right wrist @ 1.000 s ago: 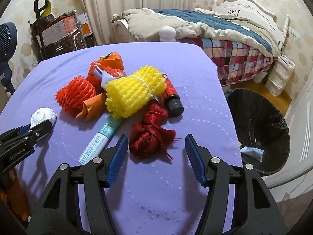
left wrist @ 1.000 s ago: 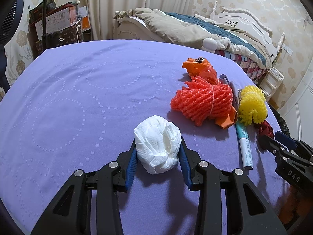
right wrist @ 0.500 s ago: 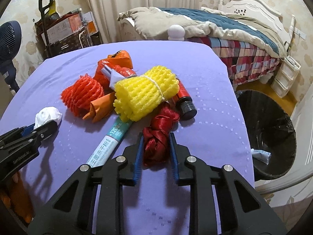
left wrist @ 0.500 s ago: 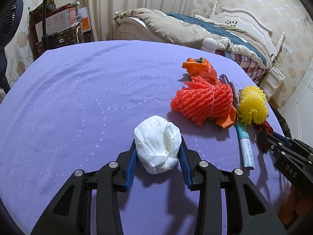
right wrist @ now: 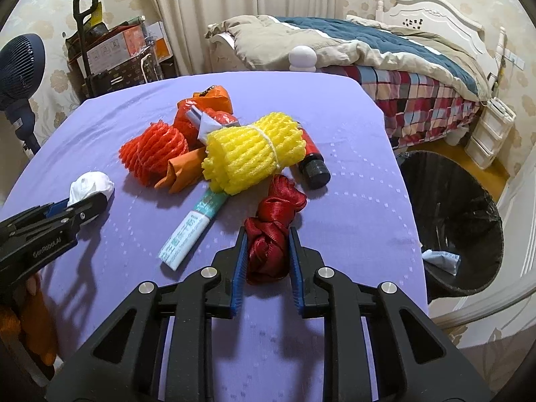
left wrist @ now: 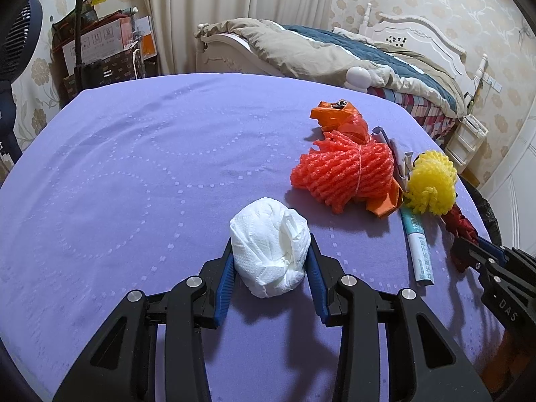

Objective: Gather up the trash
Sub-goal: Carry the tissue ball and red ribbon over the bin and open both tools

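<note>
My left gripper (left wrist: 269,261) is shut on a white crumpled tissue ball (left wrist: 269,251) resting on the purple table (left wrist: 134,174). My right gripper (right wrist: 268,251) is shut on a dark red cloth bundle (right wrist: 271,234) near the table's right edge. The tissue ball (right wrist: 90,184) and the left gripper (right wrist: 83,207) show at the left of the right wrist view. The red bundle (left wrist: 464,226) shows at the right of the left wrist view.
A pile lies mid-table: yellow foam net (right wrist: 254,154), orange-red foam net (right wrist: 154,150), orange plastic bag (right wrist: 207,104), toothpaste tube (right wrist: 191,231), dark-capped red bottle (right wrist: 311,164). A black-lined trash bin (right wrist: 452,217) stands beyond the table's right edge. A bed lies behind.
My right gripper has moved forward and closed on the red cloth bundle, which was between open fingers a second ago. The left gripper has kept its hold on the tissue.
</note>
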Motion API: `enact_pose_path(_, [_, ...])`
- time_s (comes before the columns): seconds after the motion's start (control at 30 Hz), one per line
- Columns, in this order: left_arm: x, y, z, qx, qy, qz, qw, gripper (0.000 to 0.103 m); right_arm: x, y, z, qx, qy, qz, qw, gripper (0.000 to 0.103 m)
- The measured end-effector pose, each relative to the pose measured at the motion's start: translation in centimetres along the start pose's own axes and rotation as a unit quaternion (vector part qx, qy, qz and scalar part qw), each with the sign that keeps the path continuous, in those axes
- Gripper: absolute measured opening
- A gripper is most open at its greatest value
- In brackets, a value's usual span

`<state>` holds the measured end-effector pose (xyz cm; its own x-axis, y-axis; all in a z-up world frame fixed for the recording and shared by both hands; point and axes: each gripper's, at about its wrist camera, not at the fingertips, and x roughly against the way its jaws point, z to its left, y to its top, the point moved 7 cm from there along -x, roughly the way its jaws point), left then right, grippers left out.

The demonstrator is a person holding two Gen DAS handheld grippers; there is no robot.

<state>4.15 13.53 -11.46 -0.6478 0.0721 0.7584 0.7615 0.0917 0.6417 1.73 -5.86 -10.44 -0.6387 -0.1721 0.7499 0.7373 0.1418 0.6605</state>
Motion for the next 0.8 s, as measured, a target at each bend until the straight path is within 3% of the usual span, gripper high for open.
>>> enact_pose_path(0.43, [2.7,0.4,-2.1,-0.013,-0.011,-0.031,0.9994,0.039,3.3,-0.3,-1.6,-0.011,-0.004,-0.032,0.999,0.022])
enact_pose_path(0.8, [3.8,2.7,-10.0,-0.065,-0.07,-0.063,0.9935,0.039,5.3,1.2,-7.2,-0.044,-0.041,-0.06,0.996,0.022])
